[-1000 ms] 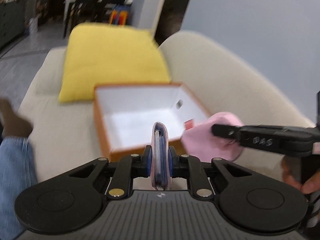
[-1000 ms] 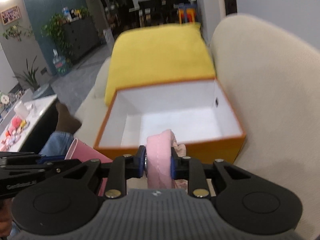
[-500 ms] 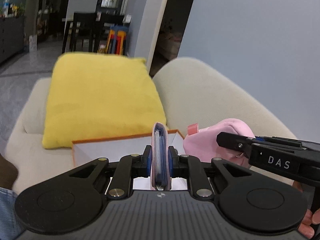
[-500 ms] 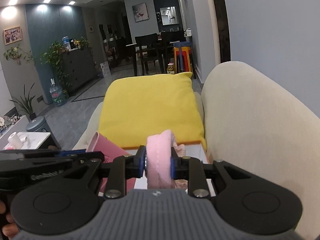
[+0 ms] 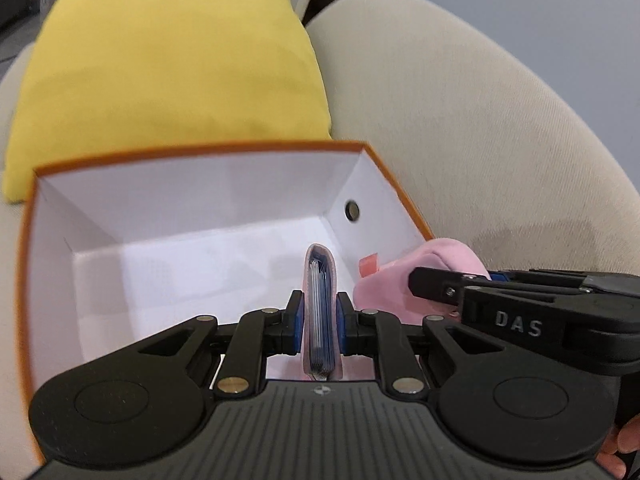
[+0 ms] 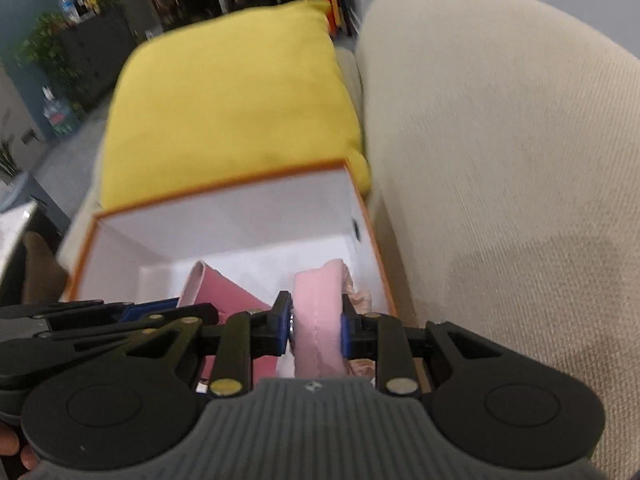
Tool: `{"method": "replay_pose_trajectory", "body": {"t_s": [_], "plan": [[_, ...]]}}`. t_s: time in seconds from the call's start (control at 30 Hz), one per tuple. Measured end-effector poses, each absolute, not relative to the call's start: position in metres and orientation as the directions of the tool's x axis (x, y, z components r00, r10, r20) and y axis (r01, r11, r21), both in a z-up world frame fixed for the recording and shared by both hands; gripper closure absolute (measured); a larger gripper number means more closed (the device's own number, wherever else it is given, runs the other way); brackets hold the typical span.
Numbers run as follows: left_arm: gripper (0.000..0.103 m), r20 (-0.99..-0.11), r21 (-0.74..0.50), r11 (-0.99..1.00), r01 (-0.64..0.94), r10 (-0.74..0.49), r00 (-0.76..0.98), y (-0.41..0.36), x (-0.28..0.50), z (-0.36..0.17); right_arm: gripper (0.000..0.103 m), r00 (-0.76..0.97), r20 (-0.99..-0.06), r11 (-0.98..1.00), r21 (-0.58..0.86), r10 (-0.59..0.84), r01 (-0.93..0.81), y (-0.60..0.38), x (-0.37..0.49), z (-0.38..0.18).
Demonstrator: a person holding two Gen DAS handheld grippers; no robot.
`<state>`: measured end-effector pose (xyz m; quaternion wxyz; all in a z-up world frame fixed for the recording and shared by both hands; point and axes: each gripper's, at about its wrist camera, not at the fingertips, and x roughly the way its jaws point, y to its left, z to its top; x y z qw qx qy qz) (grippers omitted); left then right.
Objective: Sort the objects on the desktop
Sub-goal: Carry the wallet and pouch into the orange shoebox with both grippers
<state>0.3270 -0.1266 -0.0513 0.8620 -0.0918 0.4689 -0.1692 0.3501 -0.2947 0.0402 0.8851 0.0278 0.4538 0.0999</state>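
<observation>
An open orange box [image 5: 200, 150] with a white inside sits on a cream sofa; it also shows in the right wrist view [image 6: 224, 184]. My left gripper [image 5: 319, 320] is shut on a pink card holder [image 5: 320, 280] with blue sleeves, held over the box's near right part. My right gripper [image 6: 316, 330] is shut on a soft pink fabric item [image 6: 318, 304], held over the box's right side. That pink item [image 5: 424, 272] shows in the left wrist view beside the right gripper's fingers [image 5: 440, 286]. The card holder [image 6: 224, 290] shows in the right wrist view.
A yellow cushion [image 5: 168, 60] lies just behind the box; it also shows in the right wrist view [image 6: 232, 96]. The cream sofa backrest [image 5: 480, 120] rises on the right, close to the box. A dark cabinet and plants [image 6: 80, 40] stand far off.
Both grippers have tilted down and moved forward over the box. The box's white inside, mostly hidden half a second ago, is in full view. Both grips are unchanged.
</observation>
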Motion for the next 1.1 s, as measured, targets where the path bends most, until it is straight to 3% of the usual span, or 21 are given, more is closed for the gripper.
{"method": "replay_pose_trajectory", "body": {"t_s": [0.27, 0.4, 0.8, 0.93, 1.1], "plan": [[0.085, -0.803, -0.372, 0.912, 0.171, -0.409, 0.433, -0.144, 0.34, -0.073, 0.077, 0.522, -0.834, 0.983, 0.143, 0.18, -0.111, -0.304, 0.347, 0.02], [0.084, -0.804, -0.414, 0.901, 0.131, -0.429, 0.412, -0.144, 0.341, -0.076, 0.07, 0.514, -0.84, 0.985, 0.153, 0.174, -0.083, -0.31, 0.345, 0.021], [0.078, -0.774, -0.505, 0.857, 0.103, -0.503, 0.385, -0.144, 0.337, -0.073, 0.068, 0.563, -0.798, 0.972, 0.229, 0.215, -0.047, -0.333, 0.312, 0.038], [0.078, -0.753, -0.55, 0.83, 0.089, -0.539, 0.377, -0.145, 0.337, -0.073, 0.079, 0.561, -0.796, 0.965, 0.26, 0.227, -0.021, -0.343, 0.307, 0.037], [0.078, -0.75, -0.556, 0.826, 0.091, -0.546, 0.374, -0.156, 0.343, -0.077, 0.08, 0.565, -0.796, 0.969, 0.247, 0.215, -0.021, -0.341, 0.287, 0.041]]}}
